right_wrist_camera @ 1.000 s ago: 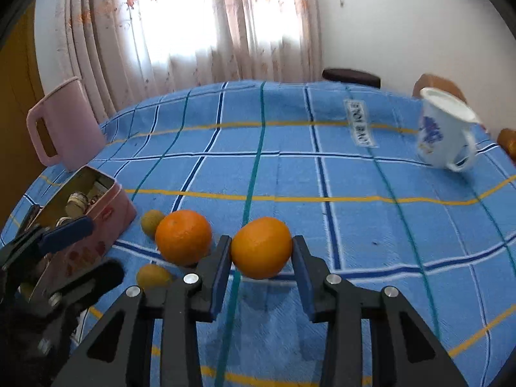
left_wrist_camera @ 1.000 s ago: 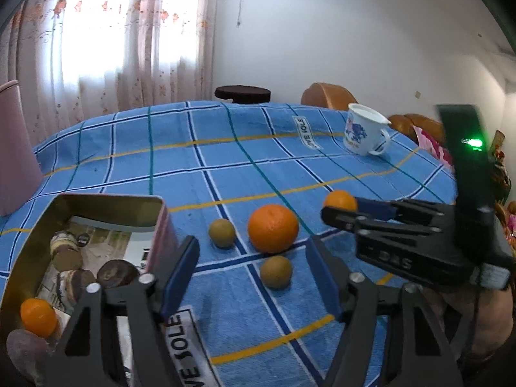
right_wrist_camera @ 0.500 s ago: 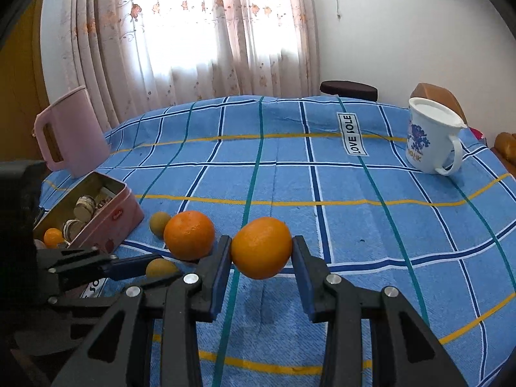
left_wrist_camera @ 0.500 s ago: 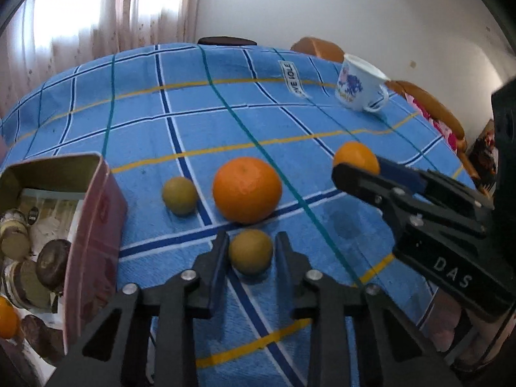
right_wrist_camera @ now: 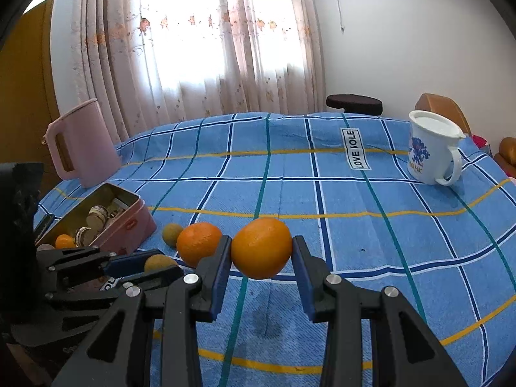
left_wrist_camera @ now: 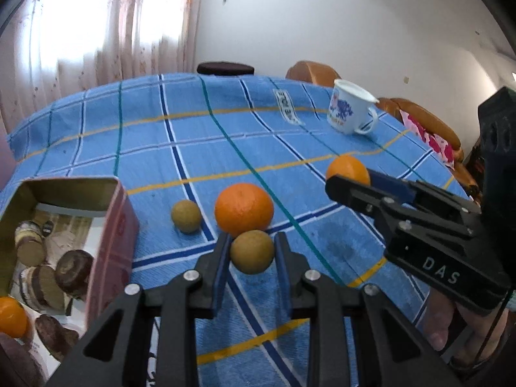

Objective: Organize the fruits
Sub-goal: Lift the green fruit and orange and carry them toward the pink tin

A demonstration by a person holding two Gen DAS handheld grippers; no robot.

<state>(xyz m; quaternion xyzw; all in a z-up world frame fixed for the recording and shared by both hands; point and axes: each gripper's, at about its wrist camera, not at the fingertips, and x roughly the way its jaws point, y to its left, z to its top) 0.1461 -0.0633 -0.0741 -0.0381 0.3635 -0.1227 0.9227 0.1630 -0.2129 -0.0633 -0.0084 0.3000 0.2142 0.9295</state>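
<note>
Orange and brown fruit lifted, tin only part filled

Orange fruit sits clamped between the right gripper fingers, raised above the blue checked bench. It is nearly round, its slightly longer axis running across from pad to pad. The left gripper fingers clench a small brown fruit, also roughly round with no clear pointing end, just off the cloth. One big orange and another brown fruit lie loose on the bench beside the open tin, which holds a small orange among biscuits. By my reckoning roughly a quarter is done: two fruits to carry, two to collect
</note>
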